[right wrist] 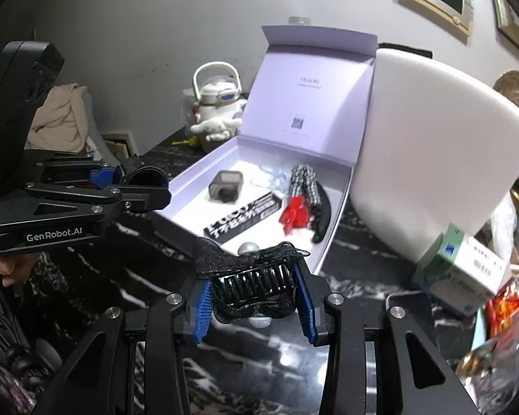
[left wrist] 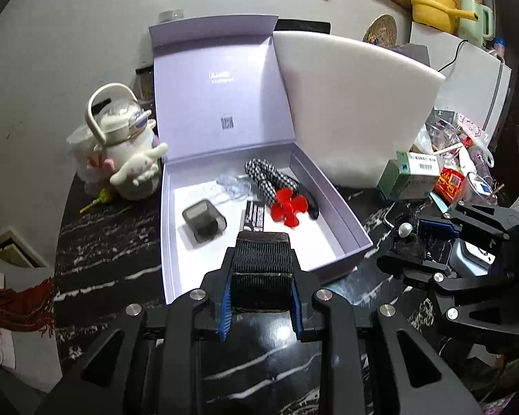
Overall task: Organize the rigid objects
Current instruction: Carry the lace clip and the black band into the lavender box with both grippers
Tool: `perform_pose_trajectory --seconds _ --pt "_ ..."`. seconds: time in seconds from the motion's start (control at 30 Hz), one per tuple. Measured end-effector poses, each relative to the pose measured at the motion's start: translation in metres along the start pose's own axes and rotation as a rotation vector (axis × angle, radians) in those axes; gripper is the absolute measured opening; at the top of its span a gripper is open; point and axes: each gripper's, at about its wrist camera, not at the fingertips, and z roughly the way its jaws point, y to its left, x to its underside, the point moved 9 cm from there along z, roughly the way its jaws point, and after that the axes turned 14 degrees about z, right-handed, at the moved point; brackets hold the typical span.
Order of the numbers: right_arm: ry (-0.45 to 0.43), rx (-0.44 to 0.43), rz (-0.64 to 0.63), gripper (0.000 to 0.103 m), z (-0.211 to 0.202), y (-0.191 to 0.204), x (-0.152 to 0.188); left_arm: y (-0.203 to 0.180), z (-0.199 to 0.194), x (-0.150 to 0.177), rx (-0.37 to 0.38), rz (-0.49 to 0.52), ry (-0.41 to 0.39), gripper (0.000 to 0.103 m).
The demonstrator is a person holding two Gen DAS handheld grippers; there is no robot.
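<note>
Lilac box (left wrist: 332, 204), red flower clip (left wrist: 289, 209)

A: Left gripper (left wrist: 261, 287)?
B: Clamped on a black case (left wrist: 262, 269), held level.
A: Right gripper (right wrist: 254, 295)?
B: Pinching a black hair clip (right wrist: 251, 283), raised beside the left.

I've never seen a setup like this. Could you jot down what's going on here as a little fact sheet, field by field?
Left gripper: shut on a black woven case, at the box's near edge
Right gripper: shut on a black hair claw clip with pearl beads
Container: open lilac gift box, lid upright
Inside box: red flower hair clip, checkered hair tie, grey translucent case, black printed packet
Beside box: white Cinnamoroll kettle, white foam board, green medicine carton
Surface: black marble table
</note>
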Motion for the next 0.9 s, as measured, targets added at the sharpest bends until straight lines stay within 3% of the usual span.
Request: perform_pose_trajectory --seconds 0.57,0.9 --pt "-0.089 0.001 -0.053 0.04 0.0 0.005 -0.061 0.023 0.008 -0.046 -0.009 0.018 -0.05 0.026" --pt "-0.065 -0.021 -0.063 0.04 0.023 0.01 -0.084 0.04 0.032 -0.059 -0.002 0.028 -0.041 0.026"
